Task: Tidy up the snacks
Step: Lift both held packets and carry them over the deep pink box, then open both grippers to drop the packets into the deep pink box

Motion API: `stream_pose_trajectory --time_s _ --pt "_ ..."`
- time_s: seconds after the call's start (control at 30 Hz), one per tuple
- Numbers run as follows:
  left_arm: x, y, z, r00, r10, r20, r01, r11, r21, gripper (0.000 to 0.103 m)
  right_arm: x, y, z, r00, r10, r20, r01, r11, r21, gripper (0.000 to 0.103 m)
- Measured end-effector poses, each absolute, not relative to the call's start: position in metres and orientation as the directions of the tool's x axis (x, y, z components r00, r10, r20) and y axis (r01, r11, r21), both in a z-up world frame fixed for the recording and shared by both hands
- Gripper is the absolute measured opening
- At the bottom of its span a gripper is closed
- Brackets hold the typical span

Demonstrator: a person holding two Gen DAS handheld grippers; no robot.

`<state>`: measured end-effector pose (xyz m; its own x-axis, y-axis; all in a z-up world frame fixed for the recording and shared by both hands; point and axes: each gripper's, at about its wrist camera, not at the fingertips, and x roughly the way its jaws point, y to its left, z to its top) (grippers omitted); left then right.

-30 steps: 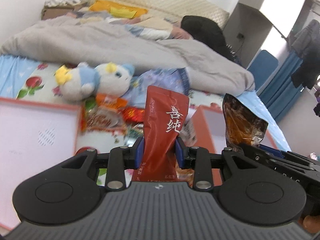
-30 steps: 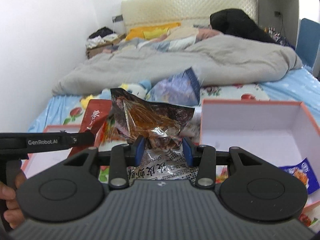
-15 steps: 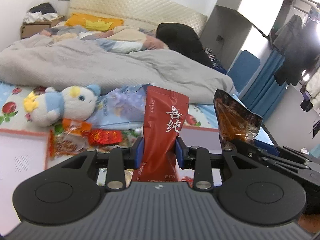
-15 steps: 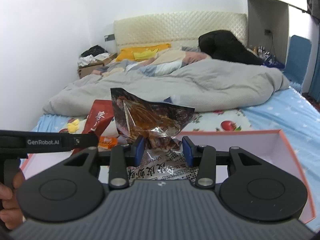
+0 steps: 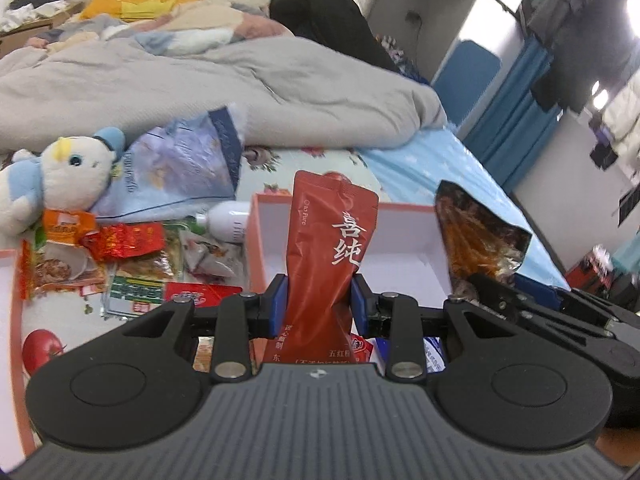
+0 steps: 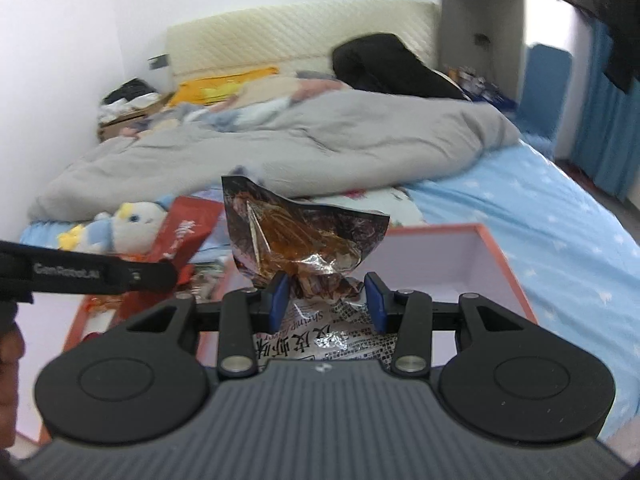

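My left gripper is shut on a tall red pouch with white characters, held upright above the near wall of an orange-rimmed white box. My right gripper is shut on a crinkled dark clear-foil snack bag, held over the same box. That bag also shows at the right of the left wrist view, and the red pouch at the left of the right wrist view. A pile of loose snack packets lies on the bed left of the box.
A plush toy and a pale blue bag lie behind the pile, with a white bottle by the box. A second orange-rimmed box sits at far left. A grey duvet covers the bed behind.
Both grippers have swung to the right, each keeping its packet. The right-hand box has come under them and the left box has slid toward the frame edge.
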<state>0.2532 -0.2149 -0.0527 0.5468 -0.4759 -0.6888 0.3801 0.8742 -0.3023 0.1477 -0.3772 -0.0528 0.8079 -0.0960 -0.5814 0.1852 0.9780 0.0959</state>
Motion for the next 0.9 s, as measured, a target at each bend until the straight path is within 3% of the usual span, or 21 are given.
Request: stream_pose_trajectory --time_s 0.57,0.63,0.8,0.9 --pt "0.275 -0.295 -0.103 0.439 -0.421 -0.794 0.423 0.876 -0.231 0.039 0.168 -0.429 -0.126 0.683 -0.081 -0.725 0.234 0.966 0.113 0.049" --pt "0.275 -0.297 -0.106 0.442 -0.413 -0.796 0.422 0.879 -0.222 0.039 0.167 -0.432 -0.129 0.676 -0.083 -0.732 0.244 0.963 0.116 0.057" --pt "0.277 -0.297 -0.104 0.472 -0.388 -0.792 0.417 0.890 -0.187 0.055 0.165 -0.440 -0.128 0.684 -0.076 -0.726 0.250 0.959 0.135 0.068" --pt "0.274 -0.298 -0.098 0.487 -0.390 -0.782 0.434 0.885 -0.171 0.056 0.163 -0.441 -0.125 0.695 -0.070 -0.716 0.247 0.958 0.146 0.068"
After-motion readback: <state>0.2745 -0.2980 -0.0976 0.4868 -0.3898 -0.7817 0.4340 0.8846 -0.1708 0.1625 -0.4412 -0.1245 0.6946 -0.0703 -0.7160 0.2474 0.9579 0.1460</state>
